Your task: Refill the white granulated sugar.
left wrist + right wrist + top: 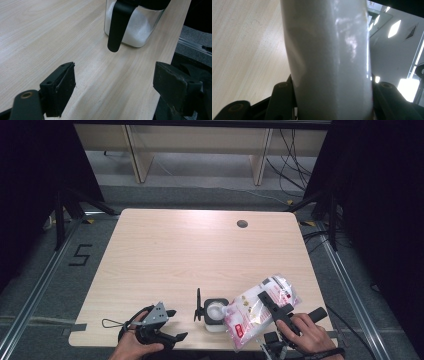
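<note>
Right now the right gripper (270, 304) pinches the tilted bag (255, 312) over the open jar (216, 314) (near the table's (200, 250) front edge); the left gripper (160, 322) rests spread. Tilting further risks granules overshooting the jar's small mouth.

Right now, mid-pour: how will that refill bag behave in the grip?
Probably floppy: the bag bends around the right gripper. Its glossy film may slip. Its weight likely shifts as white grains run into the jar.

left gripper (170, 325) low, jaws wide apart, right gripper (267, 302) raised — jaws clamped
</note>
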The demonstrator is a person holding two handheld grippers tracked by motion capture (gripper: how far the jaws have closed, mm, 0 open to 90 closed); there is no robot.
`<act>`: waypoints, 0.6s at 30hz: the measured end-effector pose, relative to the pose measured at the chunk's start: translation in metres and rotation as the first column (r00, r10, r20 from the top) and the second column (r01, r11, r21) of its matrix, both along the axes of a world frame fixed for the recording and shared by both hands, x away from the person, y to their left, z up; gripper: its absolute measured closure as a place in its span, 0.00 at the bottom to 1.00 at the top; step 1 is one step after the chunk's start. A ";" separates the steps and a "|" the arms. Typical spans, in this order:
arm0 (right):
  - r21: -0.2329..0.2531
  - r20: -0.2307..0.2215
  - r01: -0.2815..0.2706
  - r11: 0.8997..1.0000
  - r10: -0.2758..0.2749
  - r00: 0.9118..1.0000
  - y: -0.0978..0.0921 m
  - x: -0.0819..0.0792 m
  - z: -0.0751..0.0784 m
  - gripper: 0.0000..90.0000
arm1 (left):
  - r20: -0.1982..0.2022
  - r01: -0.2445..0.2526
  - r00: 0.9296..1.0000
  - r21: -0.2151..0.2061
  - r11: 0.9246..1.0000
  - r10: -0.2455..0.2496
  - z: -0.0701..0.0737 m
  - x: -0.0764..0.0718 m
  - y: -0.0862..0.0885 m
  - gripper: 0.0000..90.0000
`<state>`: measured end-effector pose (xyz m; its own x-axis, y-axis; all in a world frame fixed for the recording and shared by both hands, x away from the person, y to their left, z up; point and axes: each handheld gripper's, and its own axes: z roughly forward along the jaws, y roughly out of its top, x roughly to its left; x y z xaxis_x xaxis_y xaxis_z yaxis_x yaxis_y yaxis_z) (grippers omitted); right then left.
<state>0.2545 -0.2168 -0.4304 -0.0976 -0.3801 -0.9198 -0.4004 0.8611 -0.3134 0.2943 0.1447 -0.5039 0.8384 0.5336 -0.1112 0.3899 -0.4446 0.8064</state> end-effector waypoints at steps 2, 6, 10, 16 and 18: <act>0.008 0.005 -0.011 1.000 0.010 1.000 -0.001 0.000 -0.001 0.60 | -0.003 -0.004 1.000 -0.010 1.000 0.004 0.000 -0.001 0.000 0.20; 0.000 0.005 -0.009 1.000 0.009 1.000 0.000 0.000 0.001 0.60 | 0.002 0.006 1.000 0.006 1.000 -0.006 0.000 0.000 0.000 0.20; 0.004 0.011 -0.018 1.000 0.018 1.000 -0.001 0.001 0.000 0.60 | -0.002 0.000 1.000 0.001 1.000 0.000 0.000 0.000 0.000 0.20; 0.000 0.001 0.000 1.000 0.000 1.000 0.000 0.000 0.000 0.60 | -0.002 0.000 1.000 0.000 1.000 0.000 0.000 0.000 0.000 0.20; 0.001 -0.001 -0.006 1.000 0.006 1.000 0.000 0.000 0.000 0.60 | -0.002 0.000 1.000 -0.002 1.000 0.000 0.000 0.000 0.000 0.20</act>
